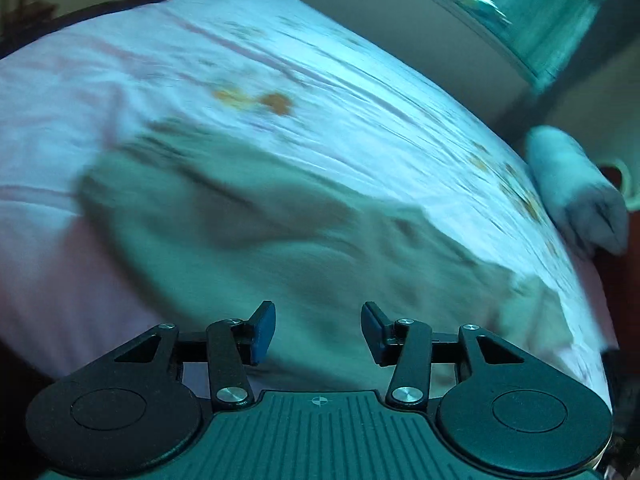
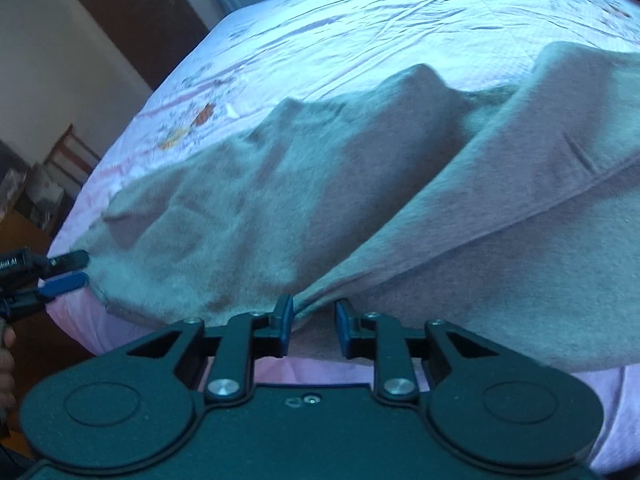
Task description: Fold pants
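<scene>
Tongs are seen in both views, one pair for each hand. The left tongs (image 1: pixel 318 332) are spread wide apart, and nothing is held between the blue pads (image 1: pixel 264 332). In the right wrist view the left tongs (image 2: pixel 74 270) are seen from the side at the left edge of the pants (image 2: pixel 280 200), with the two fingers a little apart; it cannot be told whether the cloth is touched there.

The right tongs (image 2: pixel 314 326) are spread too, but less wide. A seam edge of the pants lies right in front of the gap, close to the left pad. Nothing is pinched by them.

The pants are spread out on the bed (image 2: pixel 360 28), near its front edge. They are made of soft, fuzzy gray cloth, thick like fleece. Big bumps and folds are seen in them, and a long stitched seam runs slantwise across the right part. In the left wrist view the pants (image 1: pixel 260 220) are blurred and look like a wide gray patch.

The bed is covered by a thin pale pink sheet with many small wrinkles, pink stripes and orange flower prints. A rolled gray cloth (image 1: pixel 576 188) is seen at the right edge of the bed.
</scene>
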The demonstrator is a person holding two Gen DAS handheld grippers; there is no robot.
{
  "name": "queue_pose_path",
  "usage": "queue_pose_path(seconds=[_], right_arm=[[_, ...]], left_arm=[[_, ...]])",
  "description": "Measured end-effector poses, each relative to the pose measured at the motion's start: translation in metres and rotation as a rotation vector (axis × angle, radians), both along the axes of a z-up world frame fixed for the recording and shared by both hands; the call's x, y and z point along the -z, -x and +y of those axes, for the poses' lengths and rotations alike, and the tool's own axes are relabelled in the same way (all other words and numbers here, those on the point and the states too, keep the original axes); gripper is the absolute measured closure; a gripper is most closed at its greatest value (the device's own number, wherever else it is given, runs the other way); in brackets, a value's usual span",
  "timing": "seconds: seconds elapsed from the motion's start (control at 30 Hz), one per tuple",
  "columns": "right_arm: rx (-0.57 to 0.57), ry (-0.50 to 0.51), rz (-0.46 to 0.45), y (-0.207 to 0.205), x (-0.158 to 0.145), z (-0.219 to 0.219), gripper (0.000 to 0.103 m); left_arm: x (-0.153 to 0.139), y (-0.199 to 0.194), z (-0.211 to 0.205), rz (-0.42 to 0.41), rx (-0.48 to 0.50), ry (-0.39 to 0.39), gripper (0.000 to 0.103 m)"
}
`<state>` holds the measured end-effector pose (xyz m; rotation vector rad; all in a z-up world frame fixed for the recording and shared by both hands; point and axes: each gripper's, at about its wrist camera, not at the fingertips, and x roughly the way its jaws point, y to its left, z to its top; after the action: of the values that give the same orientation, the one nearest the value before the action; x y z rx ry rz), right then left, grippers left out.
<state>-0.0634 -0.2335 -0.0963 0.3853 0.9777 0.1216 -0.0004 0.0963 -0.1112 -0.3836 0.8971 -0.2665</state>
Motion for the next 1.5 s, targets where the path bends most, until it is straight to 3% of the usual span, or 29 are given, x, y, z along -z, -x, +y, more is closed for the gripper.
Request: queue_pose_path(seconds=[0.07, 0.2, 0.33, 0.5, 0.67, 0.77, 0.83, 0.9, 1.0, 1.13, 1.33, 1.4, 1.5], right_arm=[[0.016, 0.002, -0.002, 0.003, -0.002, -0.008, 0.087], [0.062, -0.001, 0.002, 0.009, -0.004, -0.028, 0.085], [0.110, 0.026, 0.006, 0.013, -0.004, -0.048, 0.082], [0.193, 0.020, 0.017, 0.016, 0.000, -0.075, 0.076], [0.317, -0.063, 0.052, 0.008, 0.008, -0.114, 0.071], [0.423, -0.145, 0.076, 0.000, 0.013, -0.143, 0.071], [0.485, -0.178, 0.085, -0.003, 0.016, -0.159, 0.071], [0.526, -0.183, 0.088, -0.007, 0.017, -0.171, 0.071], [0.547, -0.195, 0.093, -0.011, 0.023, -0.178, 0.074], [0.587, -0.229, 0.076, -0.014, 0.027, -0.181, 0.094], [0.669, -0.353, 0.052, -0.015, 0.041, -0.198, 0.098], [0.646, -0.334, 0.015, -0.009, 0.034, -0.198, 0.103], [0.581, -0.215, -0.059, 0.005, 0.011, -0.187, 0.103]], left_arm=[[0.000, 0.003, -0.035, 0.001, 0.102, -0.023, 0.056], [0.019, 0.010, -0.096, 0.088, 0.239, -0.026, 0.056], [0.029, 0.027, -0.144, 0.049, 0.306, -0.223, 0.056], [0.036, 0.028, -0.162, 0.032, 0.284, -0.329, 0.058], [0.039, 0.034, -0.171, 0.019, 0.220, -0.356, 0.058], [0.033, 0.037, -0.160, -0.003, 0.106, -0.311, 0.058], [0.020, 0.045, -0.151, -0.080, 0.014, -0.335, 0.058], [0.017, 0.039, -0.142, -0.075, -0.036, -0.369, 0.058], [0.036, 0.022, -0.138, 0.025, -0.011, -0.423, 0.058], [0.041, 0.029, -0.148, -0.006, 0.023, -0.479, 0.058], [0.040, 0.031, -0.148, 0.004, 0.045, -0.478, 0.058], [0.041, 0.026, -0.150, 0.003, 0.049, -0.479, 0.058], [0.043, 0.020, -0.151, 0.002, 0.057, -0.482, 0.058]])
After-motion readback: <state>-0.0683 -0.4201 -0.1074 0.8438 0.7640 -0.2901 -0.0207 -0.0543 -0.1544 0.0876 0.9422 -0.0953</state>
